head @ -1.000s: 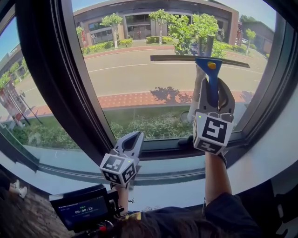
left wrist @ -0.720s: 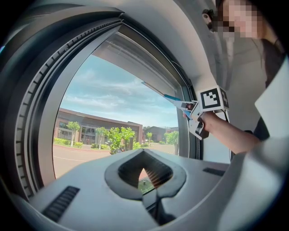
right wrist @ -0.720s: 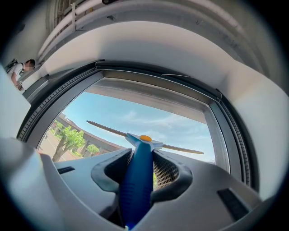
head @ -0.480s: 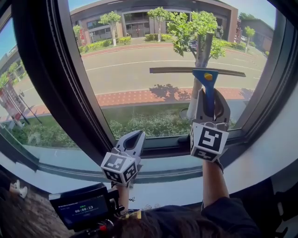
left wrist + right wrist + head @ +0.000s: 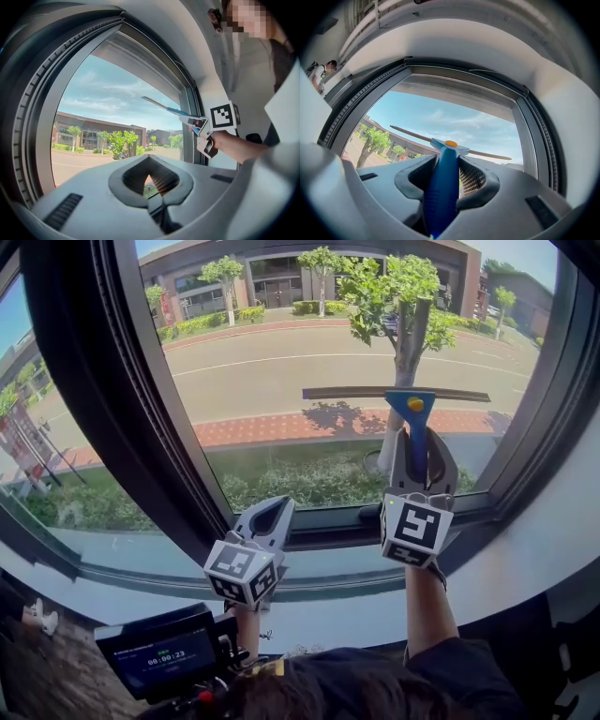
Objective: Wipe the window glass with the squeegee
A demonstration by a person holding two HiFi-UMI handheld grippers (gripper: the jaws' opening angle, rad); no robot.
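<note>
A squeegee [image 5: 410, 409] with a blue handle, an orange button and a long dark blade lies against the window glass [image 5: 309, 362], blade level across the right half of the pane. My right gripper [image 5: 417, 451] is shut on the squeegee handle [image 5: 440, 187], held upright below the blade [image 5: 408, 133]. My left gripper [image 5: 267, 519] hangs low by the sill, shut with nothing between its jaws [image 5: 151, 180]. In the left gripper view the squeegee [image 5: 164, 108] and the right gripper's marker cube [image 5: 224, 116] show at the right.
A thick dark window frame [image 5: 103, 399] runs diagonally at the left, with a second pane beyond it. A dark sill [image 5: 328, 526] and white ledge [image 5: 319, 610] lie below. A black device with a screen [image 5: 164, 657] sits low at the left. A person [image 5: 253, 42] stands at the right.
My right gripper has drawn the squeegee down the glass, so the blade now sits lower on the pane. The left gripper has stayed by the sill.
</note>
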